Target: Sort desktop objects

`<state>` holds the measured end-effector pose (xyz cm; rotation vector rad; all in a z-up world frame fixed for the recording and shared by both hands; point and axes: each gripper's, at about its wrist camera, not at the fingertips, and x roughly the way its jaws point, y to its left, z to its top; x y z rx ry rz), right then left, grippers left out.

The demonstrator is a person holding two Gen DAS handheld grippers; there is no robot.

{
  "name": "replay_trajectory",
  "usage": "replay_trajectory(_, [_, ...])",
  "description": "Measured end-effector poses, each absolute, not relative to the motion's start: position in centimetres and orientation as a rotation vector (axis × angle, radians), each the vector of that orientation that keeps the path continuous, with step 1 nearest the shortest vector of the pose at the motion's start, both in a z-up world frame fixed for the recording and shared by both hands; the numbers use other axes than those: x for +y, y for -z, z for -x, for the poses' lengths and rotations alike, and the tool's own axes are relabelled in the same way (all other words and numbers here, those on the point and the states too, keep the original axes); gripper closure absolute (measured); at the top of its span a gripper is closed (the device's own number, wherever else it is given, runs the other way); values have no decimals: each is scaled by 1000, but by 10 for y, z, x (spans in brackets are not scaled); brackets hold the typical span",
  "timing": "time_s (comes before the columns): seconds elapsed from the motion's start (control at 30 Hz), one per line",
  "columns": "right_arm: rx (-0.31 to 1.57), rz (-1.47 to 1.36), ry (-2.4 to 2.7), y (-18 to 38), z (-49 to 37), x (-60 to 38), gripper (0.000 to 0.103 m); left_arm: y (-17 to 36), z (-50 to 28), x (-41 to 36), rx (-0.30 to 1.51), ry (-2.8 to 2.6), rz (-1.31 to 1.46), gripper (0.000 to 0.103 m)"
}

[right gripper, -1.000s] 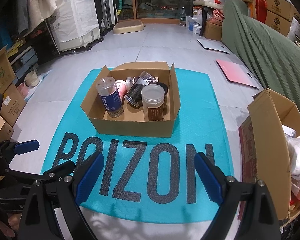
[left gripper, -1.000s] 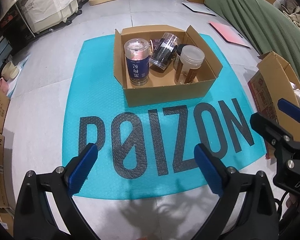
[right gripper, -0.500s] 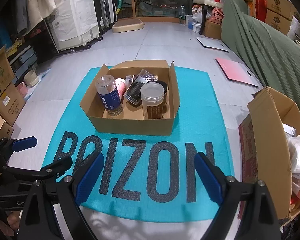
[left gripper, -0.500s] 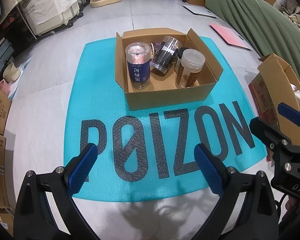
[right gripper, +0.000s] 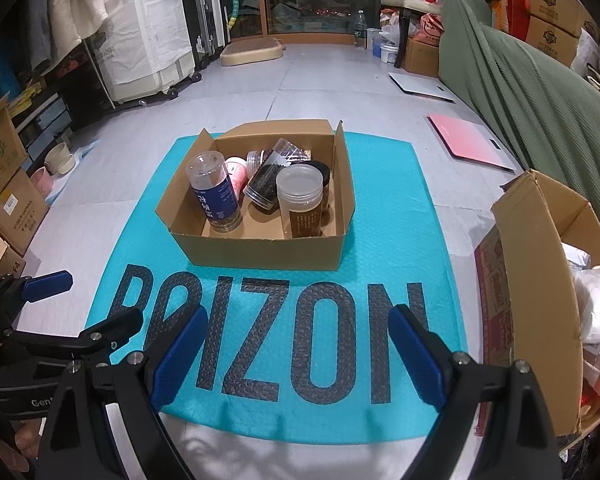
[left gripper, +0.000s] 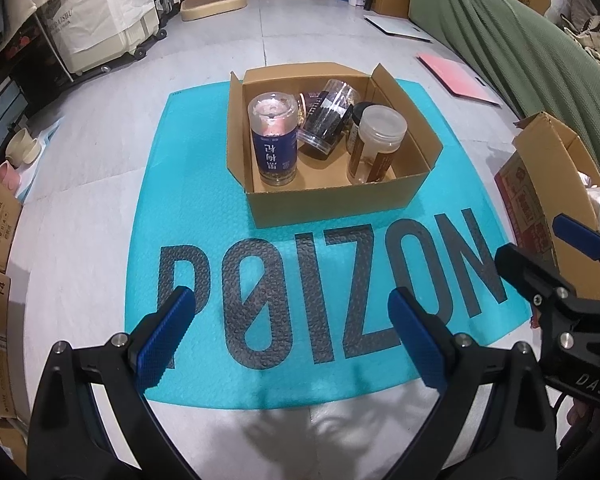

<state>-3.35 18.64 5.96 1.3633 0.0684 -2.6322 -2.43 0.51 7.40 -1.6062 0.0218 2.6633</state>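
Looks done: all jars sit in the cardboard box on the teal mat, nothing loose, my left gripper and right gripper spread wide, empty.

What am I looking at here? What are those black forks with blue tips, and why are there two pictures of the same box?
There is no robot here: a person holds a pair of hand-squeezed tongs in each hand, and a wide-angle camera on each one looks forward along its fingers. One picture comes from the left tongs, the other from the right tongs, so each also glimpses its neighbour at the edge. Both are open and hold nothing. Ahead, on a teal mat printed with large letters, sits an open cardboard box. In it stand a blue-labelled jar and a brown-labelled jar with a frosted lid; a clear jar of dark contents leans between them. A bigger carton stands to the right.
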Motion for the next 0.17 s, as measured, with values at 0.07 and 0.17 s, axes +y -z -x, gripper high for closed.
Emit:
replay_trajectory(0.07, [71,-1366,2636,-59,34,186,11,-74,25,5,17,-2666,1608,6])
replay_trajectory(0.17, [73,-1372,2634,-58,33,186,11,-73,27,5,16,-2660,1623,6])
